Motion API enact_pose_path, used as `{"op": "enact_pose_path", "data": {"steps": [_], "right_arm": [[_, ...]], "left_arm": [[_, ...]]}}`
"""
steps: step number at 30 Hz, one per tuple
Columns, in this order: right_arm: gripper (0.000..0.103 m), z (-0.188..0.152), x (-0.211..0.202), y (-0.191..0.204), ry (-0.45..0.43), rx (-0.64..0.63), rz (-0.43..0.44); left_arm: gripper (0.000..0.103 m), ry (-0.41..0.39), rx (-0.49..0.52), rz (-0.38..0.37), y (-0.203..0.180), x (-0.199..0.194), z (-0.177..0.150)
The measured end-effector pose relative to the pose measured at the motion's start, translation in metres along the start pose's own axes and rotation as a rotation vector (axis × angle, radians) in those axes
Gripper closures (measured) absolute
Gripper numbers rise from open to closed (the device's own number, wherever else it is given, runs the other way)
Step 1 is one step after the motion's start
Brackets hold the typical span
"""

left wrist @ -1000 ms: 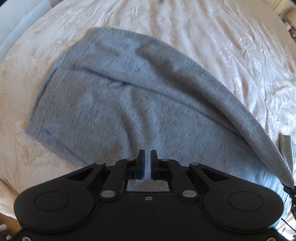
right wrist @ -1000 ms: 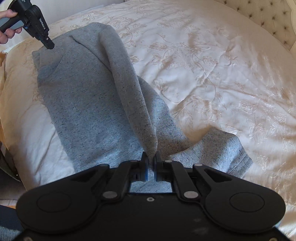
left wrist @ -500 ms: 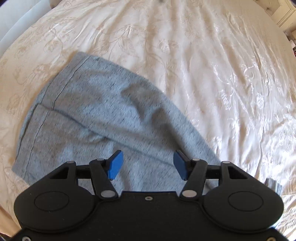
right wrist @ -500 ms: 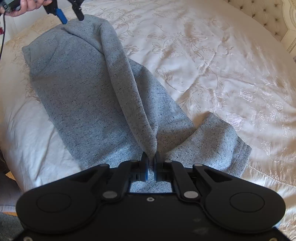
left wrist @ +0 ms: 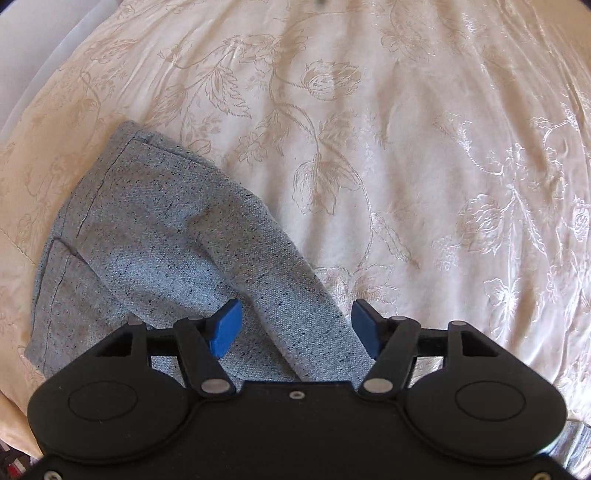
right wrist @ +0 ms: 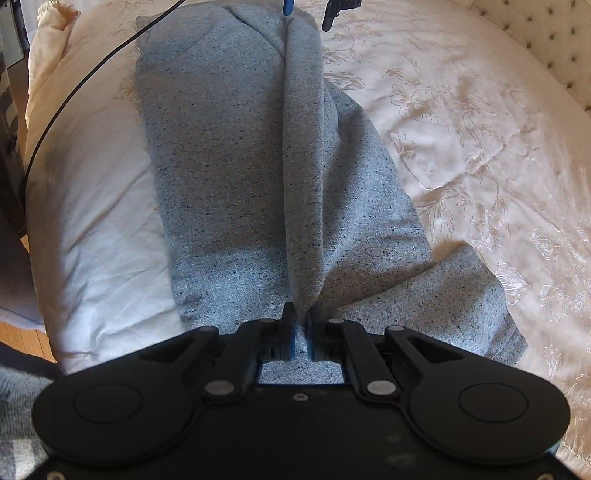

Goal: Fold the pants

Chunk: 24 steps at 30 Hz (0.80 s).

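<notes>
Grey speckled pants (right wrist: 236, 155) lie lengthwise on a cream bedspread (right wrist: 480, 122). My right gripper (right wrist: 300, 325) is shut on a raised ridge of the pants fabric that runs away from it. The left gripper's tips (right wrist: 308, 11) show at the far end of that ridge, open. In the left wrist view my left gripper (left wrist: 295, 325) is open with blue pads (left wrist: 223, 326) on either side of the folded pants edge (left wrist: 177, 236); nothing is held.
The bedspread (left wrist: 406, 147) stretches far and right. A tufted headboard (right wrist: 546, 48) is at the right. The bed's left edge with white sheet (right wrist: 85, 221), a black cable (right wrist: 74, 96) and wooden floor (right wrist: 22, 339) lie left.
My left gripper opened and let go of the pants, then moved in low over the far end. My right gripper stayed shut on the fabric and the ridge swung to point straight ahead.
</notes>
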State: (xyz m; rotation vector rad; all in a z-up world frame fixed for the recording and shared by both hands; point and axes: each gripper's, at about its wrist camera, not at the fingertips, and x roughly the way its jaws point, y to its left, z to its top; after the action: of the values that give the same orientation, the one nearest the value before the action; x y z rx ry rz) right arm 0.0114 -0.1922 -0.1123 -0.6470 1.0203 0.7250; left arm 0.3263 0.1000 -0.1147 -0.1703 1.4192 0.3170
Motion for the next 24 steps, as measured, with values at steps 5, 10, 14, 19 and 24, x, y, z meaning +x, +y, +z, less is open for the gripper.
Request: {"op": "enact_pose_path", "data": {"steps": [5,10,14,19,24], "right_arm": [[0.096,-0.004,0.002,-0.006,-0.020,0.007,0.023],[0.096,-0.006,0.000,-0.006,-0.033,0.012,0.030],[0.096,-0.006,-0.011,-0.010,-0.060,0.046,0.014],[0.096,-0.002,-0.033,-0.007,-0.095,0.070,-0.037],[0.096,-0.009,-0.037,0.006,-0.056,0.078,-0.061]], "left_arm": [[0.025,0.057,0.039,0.132,-0.024,0.022,-0.001],[0.084,0.145,-0.040,0.143,-0.016,0.043,-0.008],[0.092,0.030,-0.075,0.047,0.008,0.000,-0.022],[0.093,-0.104,-0.068,-0.061,0.058,-0.067,-0.068],[0.092,-0.102,-0.134,-0.172,0.122,-0.083,-0.130]]}}
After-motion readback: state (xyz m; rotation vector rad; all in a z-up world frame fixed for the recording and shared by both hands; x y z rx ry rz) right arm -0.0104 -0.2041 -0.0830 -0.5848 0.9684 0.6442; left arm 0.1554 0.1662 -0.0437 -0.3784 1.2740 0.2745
